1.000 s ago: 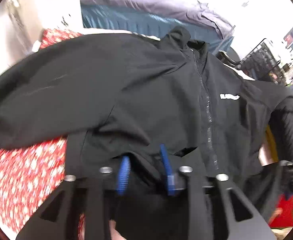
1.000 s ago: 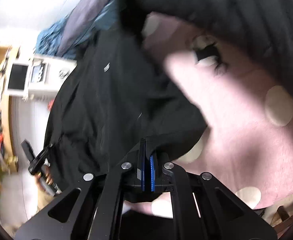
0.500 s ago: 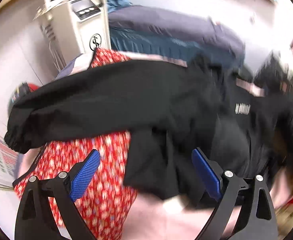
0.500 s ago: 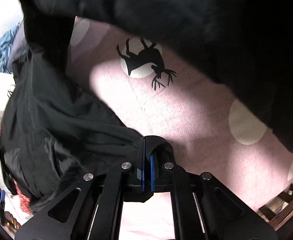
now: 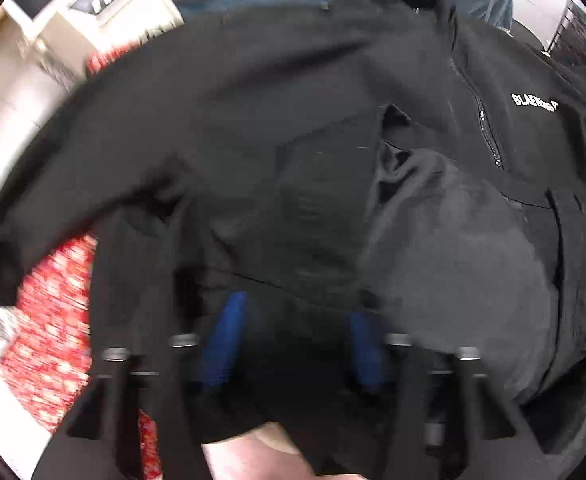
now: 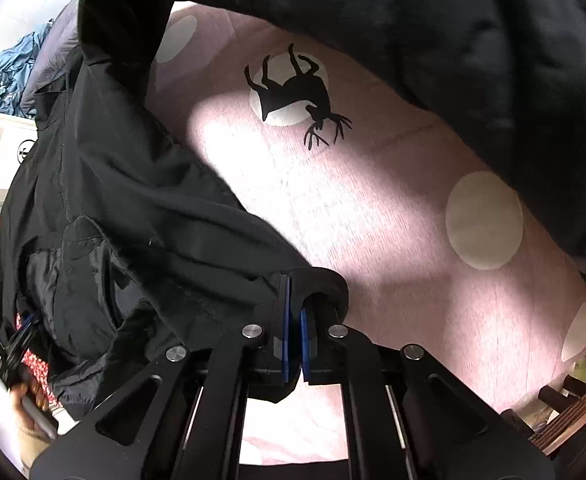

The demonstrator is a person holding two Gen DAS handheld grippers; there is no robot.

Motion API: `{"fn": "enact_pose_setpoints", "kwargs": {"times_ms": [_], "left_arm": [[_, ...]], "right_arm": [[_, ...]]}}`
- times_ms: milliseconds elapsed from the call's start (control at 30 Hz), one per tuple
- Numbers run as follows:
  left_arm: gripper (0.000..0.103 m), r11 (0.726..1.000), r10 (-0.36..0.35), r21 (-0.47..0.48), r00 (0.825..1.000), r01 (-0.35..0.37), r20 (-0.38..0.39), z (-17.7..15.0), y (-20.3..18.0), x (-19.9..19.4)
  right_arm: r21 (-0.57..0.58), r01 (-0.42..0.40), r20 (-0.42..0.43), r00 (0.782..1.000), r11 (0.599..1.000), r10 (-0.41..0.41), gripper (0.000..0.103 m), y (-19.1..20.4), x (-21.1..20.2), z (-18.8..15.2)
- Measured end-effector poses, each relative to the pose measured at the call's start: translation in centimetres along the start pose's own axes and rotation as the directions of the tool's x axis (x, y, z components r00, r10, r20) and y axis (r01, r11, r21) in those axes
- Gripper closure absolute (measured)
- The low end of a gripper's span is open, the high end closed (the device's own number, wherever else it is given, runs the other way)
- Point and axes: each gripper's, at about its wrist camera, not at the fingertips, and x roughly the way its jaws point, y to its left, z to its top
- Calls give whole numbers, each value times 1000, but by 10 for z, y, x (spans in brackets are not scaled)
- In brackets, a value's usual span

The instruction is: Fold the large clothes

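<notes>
Item: black jacket (image 5: pixel 293 152), zip front and white chest lettering (image 5: pixel 535 103), spread over a pink spotted bedcover (image 6: pixel 373 208) with its far side on a red patterned cloth (image 5: pixel 49 344). Our right gripper (image 6: pixel 295 320) stays pinched tight on a hem fold of the jacket, while our left gripper (image 5: pixel 293 344), spread wide over the cloth half a second ago, now has its blue pads (image 5: pixel 225 340) narrower and sunk into the jacket's lower edge; blur means we cannot tell whether it actually grips. We judge that a second hold is forming, so the lower half could be lifted and folded.
</notes>
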Motion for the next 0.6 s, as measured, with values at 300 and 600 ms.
{"fn": "enact_pose_setpoints", "kwargs": {"times_ms": [300,600], "left_arm": [[100,991,20,-133,1000,-21,-7,-63,127,-80],[100,949,3,-297,945,-106,-328,-203,212,-50]], "right_arm": [[-93,-94,-46,995,991,90,99,-15,-53,-33],[-294,-62,-285,958,954,-26,99,-18,-23,-107]]}}
